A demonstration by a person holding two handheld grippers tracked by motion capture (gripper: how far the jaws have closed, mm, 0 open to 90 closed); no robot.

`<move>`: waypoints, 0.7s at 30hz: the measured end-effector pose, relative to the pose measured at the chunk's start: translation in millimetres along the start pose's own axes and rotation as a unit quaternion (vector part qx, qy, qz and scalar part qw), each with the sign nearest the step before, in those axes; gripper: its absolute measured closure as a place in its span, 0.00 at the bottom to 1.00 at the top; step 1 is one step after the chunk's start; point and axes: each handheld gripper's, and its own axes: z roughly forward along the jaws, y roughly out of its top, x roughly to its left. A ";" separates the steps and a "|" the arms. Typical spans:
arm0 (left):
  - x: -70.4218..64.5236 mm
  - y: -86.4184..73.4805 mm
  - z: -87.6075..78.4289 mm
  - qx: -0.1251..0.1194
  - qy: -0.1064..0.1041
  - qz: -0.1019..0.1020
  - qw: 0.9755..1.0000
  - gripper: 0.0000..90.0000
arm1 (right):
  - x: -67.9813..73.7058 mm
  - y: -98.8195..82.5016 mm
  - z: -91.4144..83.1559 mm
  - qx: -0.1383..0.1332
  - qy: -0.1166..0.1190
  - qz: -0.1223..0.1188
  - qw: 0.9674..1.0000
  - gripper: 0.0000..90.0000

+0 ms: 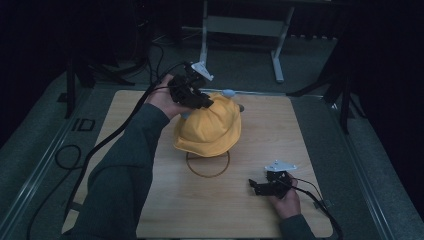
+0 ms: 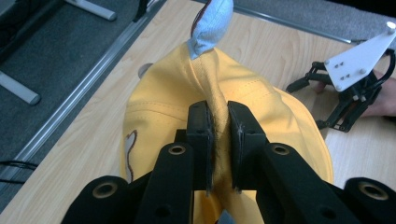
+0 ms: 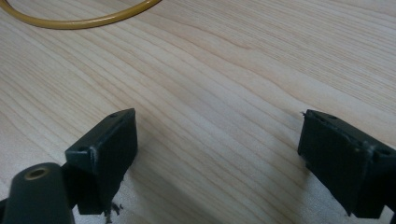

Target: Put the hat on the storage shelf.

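The yellow hat [image 1: 209,131] sits mid bench [image 1: 280,135], above a ring [image 1: 207,165]. Left gripper [image 2: 219,140] w/ fingers [image 2: 201,135] pinching a fold on the hat's top. Right gripper [image 3: 217,154] rests near the front edge, fingers wide apart, holding nothing.

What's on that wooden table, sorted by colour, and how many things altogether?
Yellow: 1, the hat, pinched by the left gripper
Light blue: 1, the cloth piece at the hat's far side
Brown: 1, the ring on the table
Black: 2, the left gripper and the right gripper
Total: 5
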 end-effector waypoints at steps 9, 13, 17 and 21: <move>-6.8 0.7 9.7 0.013 -0.002 0.010 1.000 0.83 | 0.0 0.0 0.0 0.000 0.000 0.000 1.000 0.13; -4.1 1.0 6.4 0.003 -0.001 -0.010 1.000 0.65 | 0.0 0.0 0.0 0.000 0.000 0.000 1.000 0.13; -1.7 0.6 -1.5 -0.016 0.004 -0.019 1.000 0.54 | 0.0 0.0 0.0 0.000 0.000 0.000 1.000 0.13; 1.8 -0.7 -8.4 -0.035 0.009 -0.038 0.999 0.46 | 0.0 0.0 0.0 0.000 0.000 0.000 1.000 0.13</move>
